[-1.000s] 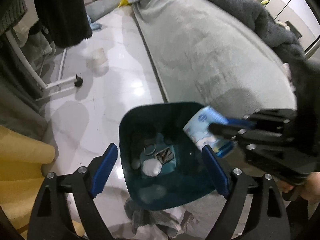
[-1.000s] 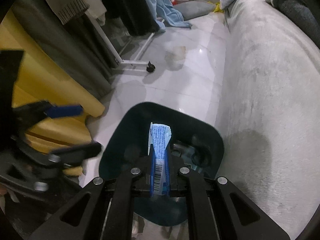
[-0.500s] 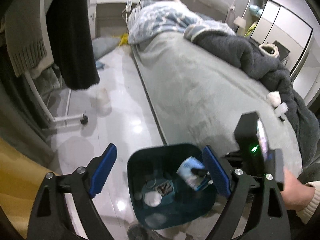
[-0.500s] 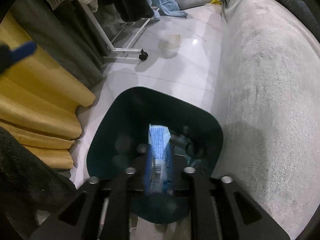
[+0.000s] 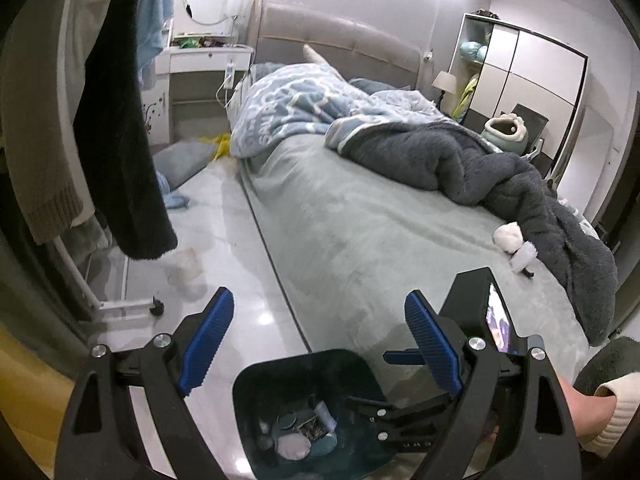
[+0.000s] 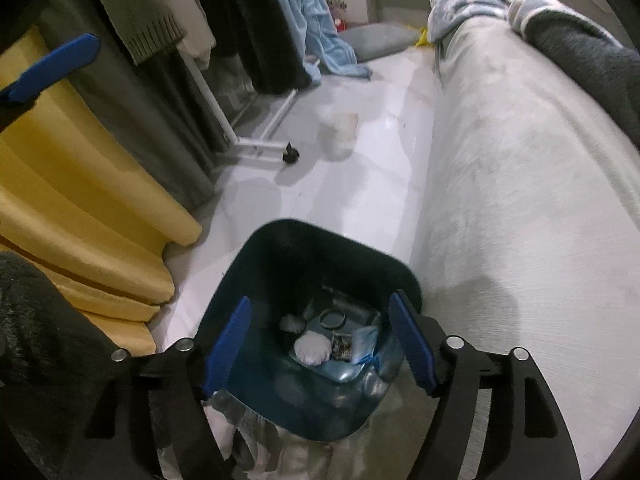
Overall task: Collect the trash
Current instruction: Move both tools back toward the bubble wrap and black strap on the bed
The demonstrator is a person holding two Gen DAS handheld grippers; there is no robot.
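Dark bin and clear cup stand on glossy floor.

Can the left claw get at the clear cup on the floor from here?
Probably yes: the left claw is open and empty, and bare floor lies between it and the clear cup.

Dim, cool indoor light; ceiling glare at upper center, bright reflections on the floor, soft blur, black fisheye corners.
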